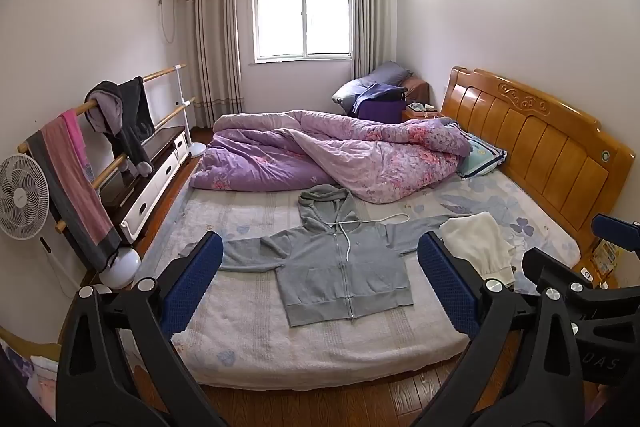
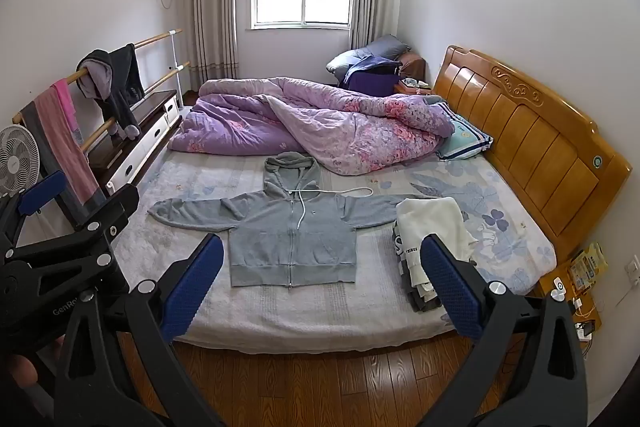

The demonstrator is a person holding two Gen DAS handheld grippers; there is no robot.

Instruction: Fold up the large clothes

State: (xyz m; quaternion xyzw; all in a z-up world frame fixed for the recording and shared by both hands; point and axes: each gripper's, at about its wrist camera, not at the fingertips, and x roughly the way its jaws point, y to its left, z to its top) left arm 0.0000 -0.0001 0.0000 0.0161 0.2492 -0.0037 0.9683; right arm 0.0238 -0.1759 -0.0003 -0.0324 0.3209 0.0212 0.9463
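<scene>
We see the bed bearing the grey hoodie flat, zip up: hood toward the purple quilt, hem toward us, sleeves spread sideways as its long axis. Folded clothes overlap one sleeve end. Our left gripper and right gripper gape empty.

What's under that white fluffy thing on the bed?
Under the white garment sits a stack of folded clothes, one edge printed with letters. The hoodie's sleeve end runs beneath too. What's deeper in the stack is covered.
</scene>
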